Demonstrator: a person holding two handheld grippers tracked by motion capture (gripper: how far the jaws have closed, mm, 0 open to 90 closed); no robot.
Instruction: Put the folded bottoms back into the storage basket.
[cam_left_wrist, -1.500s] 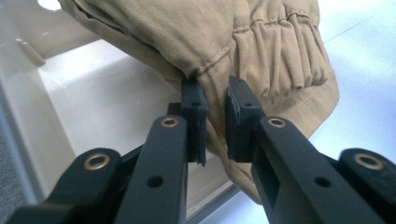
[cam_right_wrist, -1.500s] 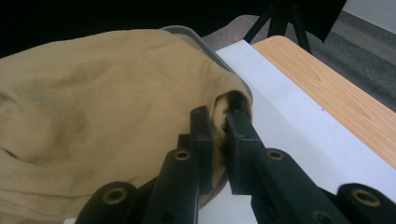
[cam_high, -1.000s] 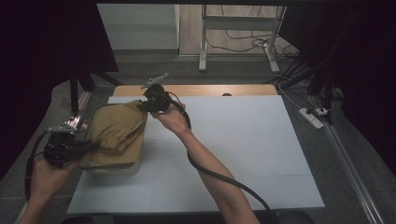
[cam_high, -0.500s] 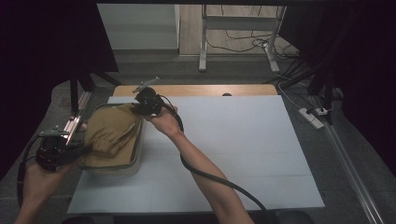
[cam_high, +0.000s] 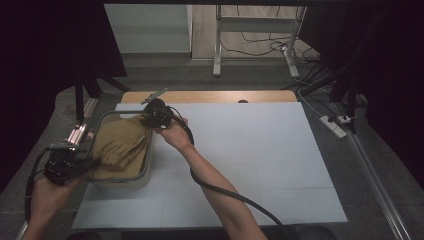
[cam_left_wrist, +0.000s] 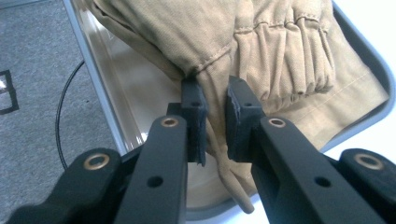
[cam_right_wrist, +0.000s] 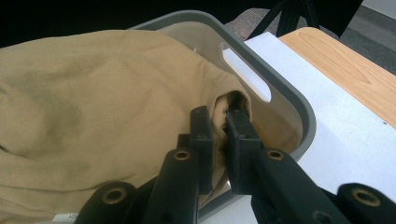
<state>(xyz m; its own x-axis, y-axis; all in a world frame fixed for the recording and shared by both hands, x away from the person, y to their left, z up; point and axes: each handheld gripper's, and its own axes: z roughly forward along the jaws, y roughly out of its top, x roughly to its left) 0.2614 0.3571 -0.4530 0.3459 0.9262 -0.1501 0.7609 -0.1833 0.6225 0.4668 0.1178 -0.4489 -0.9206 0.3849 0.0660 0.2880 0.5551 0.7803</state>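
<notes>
Lowering the tan garment into the grey bin is the work in hand, and I judge it nearly done; compared with a second ago, my left gripper has drawn back and outward toward the near corner of the bin, while my right gripper has slid along to the far corner, so the cloth now lies spread lower inside the walls rather than bunched up between the two tools; in the left gripper view my left gripper has its jaws clenched on a gathered fold beside the elastic waistband, with a drawstring end hanging down just below the pads and the bin's pale inner wall just beyond and to the left of the jaws; in the right gripper view my right gripper is pinching a rolled edge of the garment right against the bin's rim, just below its handle slot; that shift tells me the fabric is seated, with one hem perhaps still draped over the edge beyond my left tool; next I would ease both grips loose and lift clear, watching that no fold clings to the pads.
</notes>
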